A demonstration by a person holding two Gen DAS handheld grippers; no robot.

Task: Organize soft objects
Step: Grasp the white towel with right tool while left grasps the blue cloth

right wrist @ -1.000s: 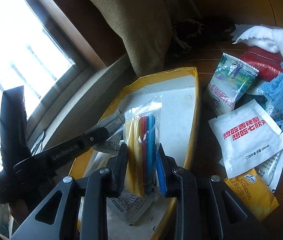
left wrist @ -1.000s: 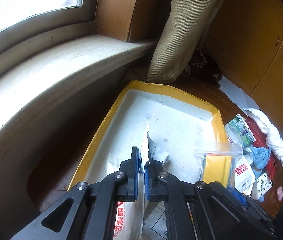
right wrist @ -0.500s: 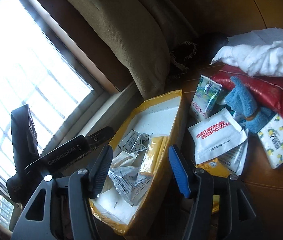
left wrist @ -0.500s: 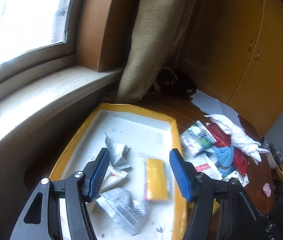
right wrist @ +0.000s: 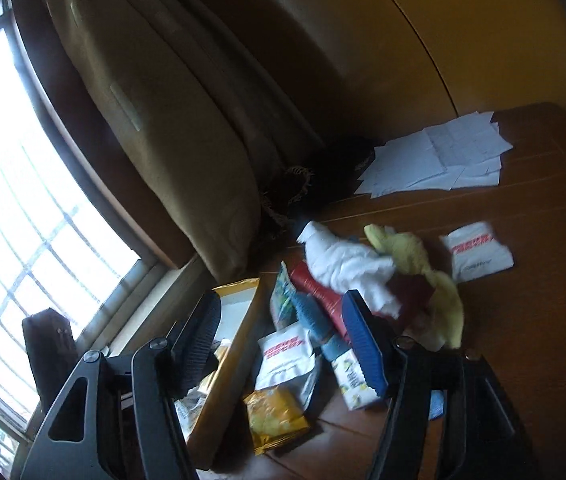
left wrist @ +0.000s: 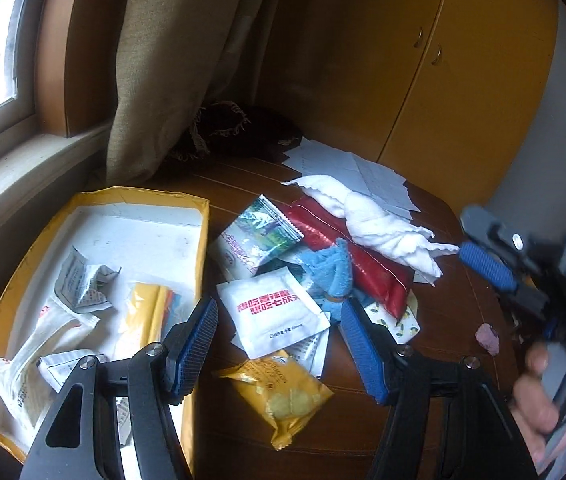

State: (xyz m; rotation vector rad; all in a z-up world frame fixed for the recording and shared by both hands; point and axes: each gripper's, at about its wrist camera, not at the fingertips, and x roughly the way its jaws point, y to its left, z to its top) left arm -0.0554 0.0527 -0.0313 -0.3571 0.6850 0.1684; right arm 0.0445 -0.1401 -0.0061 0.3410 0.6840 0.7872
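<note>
While hovering over a brown wooden tabletop (left wrist: pixel 455 344), left gripper (left wrist: pixel 279 344) w/ blue-padded fingers (left wrist: pixel 197 344) spread wide apart, clamping nothing. Right gripper (right wrist: pixel 283 344) likewise wide apart and empty; also seen blurred at right edge of left wrist view, held in a hand (left wrist: pixel 535 400).

Left on tabletop, beside the window sill: yellow-rimmed tray (left wrist: pixel 203 240) w/ white floor. Inside: crumpled printed packets (left wrist: pixel 81 280), a clear zip bag w/ yellow contents (left wrist: pixel 149 312), more white sachets toward the near end.

Right of tray, touching or overlapping in a loose pile: green-and-white snack pack (left wrist: pixel 259 236), white sachet w/ red lettering (left wrist: pixel 275 312), yellow cracker pack (left wrist: pixel 279 396) nearest the camera, blue cloth (left wrist: pixel 333 268), red foil bag (left wrist: pixel 367 264), white towel (left wrist: pixel 379 224) draped over the red bag, lemon-print pack (left wrist: pixel 401 324) partly under the right finger. Small pink lump (left wrist: pixel 487 338) alone near tabletop edge.

Right wrist view, motion-blurred: same pile, plus a yellow-green cloth (right wrist: pixel 415 256) against the white towel and a second white sachet w/ red print (right wrist: pixel 477 252) lying apart to the right. White paper sheets (right wrist: pixel 439 160) farther back. Tan cushion (left wrist: pixel 171 68) upright by the window; orange cabinet doors (left wrist: pixel 463 80) behind.
</note>
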